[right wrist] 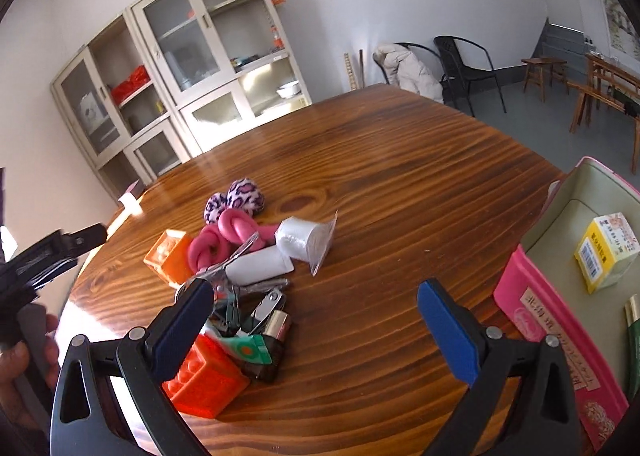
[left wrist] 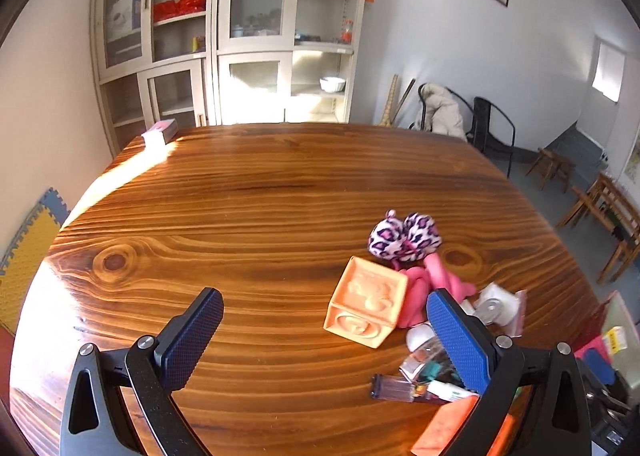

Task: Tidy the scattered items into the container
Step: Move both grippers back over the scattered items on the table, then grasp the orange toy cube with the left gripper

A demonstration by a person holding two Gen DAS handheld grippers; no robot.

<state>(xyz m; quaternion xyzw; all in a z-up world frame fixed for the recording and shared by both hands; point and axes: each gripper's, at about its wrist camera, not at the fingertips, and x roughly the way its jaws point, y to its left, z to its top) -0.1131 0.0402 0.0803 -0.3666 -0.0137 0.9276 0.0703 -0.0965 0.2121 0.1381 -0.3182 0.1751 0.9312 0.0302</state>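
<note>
Above the table [right wrist: 380,196], 2 tools (both empty) gape.

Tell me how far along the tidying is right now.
Barely started. Done: the pink container holds a yellow box. In hand: nothing; the left hand-held gripper and the right hand-held gripper are both open. Left: the pile on the table, including the leopard-print bow, pink knotted toy, peach block, red brick and white roll.

Both wrist cameras looked down low across the wooden table [left wrist: 256,192] toward the cabinets [right wrist: 168,68], sharing the toy pile [right wrist: 228,256], the right camera nearer.
</note>
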